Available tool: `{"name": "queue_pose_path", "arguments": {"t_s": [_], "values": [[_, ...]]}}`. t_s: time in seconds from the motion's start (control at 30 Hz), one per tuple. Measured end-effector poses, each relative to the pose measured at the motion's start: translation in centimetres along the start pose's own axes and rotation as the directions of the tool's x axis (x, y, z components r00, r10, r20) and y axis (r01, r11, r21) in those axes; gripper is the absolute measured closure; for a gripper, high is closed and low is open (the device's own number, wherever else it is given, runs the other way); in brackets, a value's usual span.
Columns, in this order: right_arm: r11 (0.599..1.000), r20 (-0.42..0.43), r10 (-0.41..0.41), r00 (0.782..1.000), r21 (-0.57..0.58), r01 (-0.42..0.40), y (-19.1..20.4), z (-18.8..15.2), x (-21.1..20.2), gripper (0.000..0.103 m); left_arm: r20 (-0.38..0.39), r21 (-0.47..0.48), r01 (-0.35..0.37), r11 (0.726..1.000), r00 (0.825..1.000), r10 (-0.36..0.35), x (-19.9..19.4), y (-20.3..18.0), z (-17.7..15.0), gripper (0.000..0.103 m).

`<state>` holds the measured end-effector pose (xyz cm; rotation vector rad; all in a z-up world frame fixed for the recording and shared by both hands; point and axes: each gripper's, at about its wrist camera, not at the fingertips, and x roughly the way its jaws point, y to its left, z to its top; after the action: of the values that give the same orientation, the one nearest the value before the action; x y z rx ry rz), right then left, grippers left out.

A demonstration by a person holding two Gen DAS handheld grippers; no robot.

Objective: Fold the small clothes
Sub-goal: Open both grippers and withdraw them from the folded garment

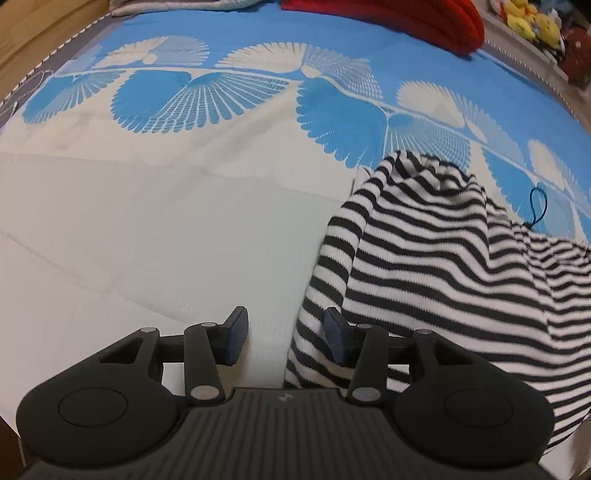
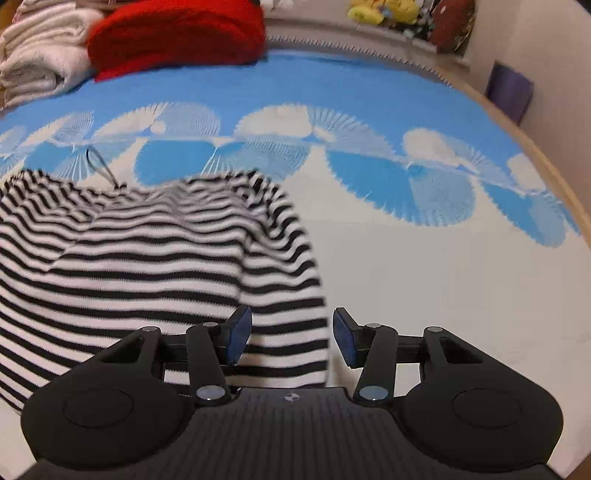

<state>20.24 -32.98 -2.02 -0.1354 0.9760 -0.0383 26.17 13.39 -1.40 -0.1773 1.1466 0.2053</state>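
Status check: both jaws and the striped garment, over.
Left gripper open, empty. Right gripper open, empty. Striped garment lies rumpled on bedspread. Nothing in the way.

The black-and-white striped knit garment (image 1: pixel 424 258) is soft matt cloth. The blue-and-white fan-patterned bed cover (image 1: pixel 184 203) looks smooth, woven. The red knitted cloth (image 2: pixel 177 33) seems fuzzy.

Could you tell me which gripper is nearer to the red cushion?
Hard to call. Left gripper sits at the striped top's left edge, right gripper at its right edge; red cushion lies far beyond both.
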Motion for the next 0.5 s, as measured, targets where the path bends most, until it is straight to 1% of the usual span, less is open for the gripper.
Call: {"name": "queue_pose_path", "arguments": {"t_s": [0.07,0.1,0.13,0.17,0.27,0.33,0.4,0.43,0.47,0.5], "values": [[0.998,-0.103,-0.033,0.994,-0.048,0.028,1.0,-0.6,1.7,0.052,0.004,-0.009,0.008,1.000,1.000,-0.008,0.1,0.3,0.1,0.053],[0.995,-0.135,-0.065,0.989,-0.078,0.054,1.4,-0.8,2.3,0.052,0.008,-0.006,0.007,1.000,1.000,-0.007,0.0,0.3,0.1,0.053],[0.992,-0.132,-0.090,0.987,-0.094,0.078,1.7,-0.7,2.5,0.052,0.012,-0.003,0.005,1.000,1.000,-0.005,-0.1,0.3,0.1,0.053],[0.993,-0.113,-0.091,0.989,-0.085,0.082,1.7,-0.4,2.3,0.052,0.017,0.001,0.003,1.000,1.000,-0.003,-0.1,0.4,0.1,0.053],[0.997,-0.034,-0.073,0.997,-0.015,0.073,1.4,0.6,1.2,0.052,0.027,0.005,-0.001,1.000,1.000,0.001,-0.4,0.8,0.3,0.053],[0.998,0.040,-0.066,0.997,0.009,0.065,1.6,1.4,0.3,0.052,0.037,-0.006,0.002,1.000,0.999,-0.002,-0.8,1.3,0.6,0.053],[0.999,0.088,-0.040,0.995,0.027,0.038,1.9,2.2,0.0,0.052,0.049,-0.016,0.005,1.000,0.999,-0.004,-1.4,1.9,0.9,0.053],[0.999,0.088,-0.022,0.996,0.034,0.019,2.1,2.5,0.3,0.052,0.053,-0.018,0.007,1.000,0.999,-0.006,-1.7,2.1,0.9,0.053],[0.999,0.063,-0.005,0.998,0.034,0.002,2.4,2.6,0.9,0.052,0.057,-0.019,0.009,1.000,0.998,-0.008,-2.0,2.2,1.0,0.053],[1.000,0.000,0.014,1.000,0.026,-0.014,2.8,2.5,2.0,0.052,0.061,-0.020,0.011,1.000,0.998,-0.010,-2.4,2.5,1.1,0.053]]}}
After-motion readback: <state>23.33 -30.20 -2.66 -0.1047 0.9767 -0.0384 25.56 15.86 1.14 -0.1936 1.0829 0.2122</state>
